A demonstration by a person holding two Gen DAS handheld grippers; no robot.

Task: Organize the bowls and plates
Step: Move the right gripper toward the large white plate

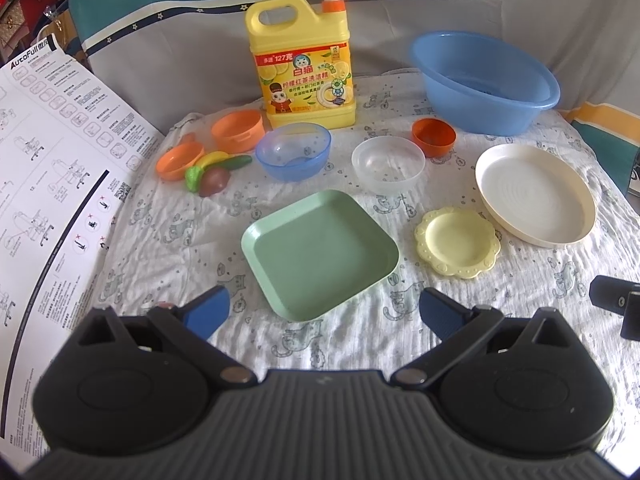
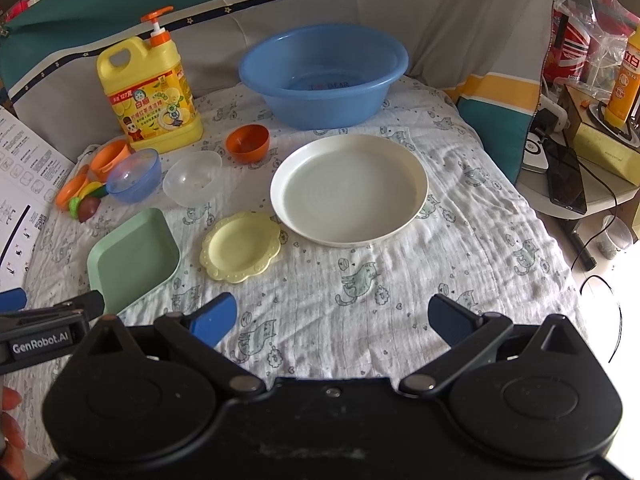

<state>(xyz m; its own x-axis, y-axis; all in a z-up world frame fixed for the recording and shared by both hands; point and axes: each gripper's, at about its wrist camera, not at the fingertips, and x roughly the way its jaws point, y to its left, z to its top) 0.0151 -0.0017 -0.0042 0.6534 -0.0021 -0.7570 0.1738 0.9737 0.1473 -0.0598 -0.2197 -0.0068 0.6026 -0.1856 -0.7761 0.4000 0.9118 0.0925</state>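
Both tools, left tool [image 1: 324,312] and right tool [image 2: 332,320], gape wide and hold nothing, and I judge the left nearer the green square plate [image 1: 320,254], lying corner-on just ahead of it on the desk [image 1: 360,340].

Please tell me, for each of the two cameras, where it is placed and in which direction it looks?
Left wrist: sits on the left gripper, low over the cloth, facing the green square plate and the detergent bottle; its own open fingers show, and the right gripper at the right edge.
Right wrist: sits on the right gripper, facing the white round plate and the blue basin; its open fingers, the left gripper and fingertips of a hand show.
Shared: both see the same dishes, including the yellow scalloped plate.
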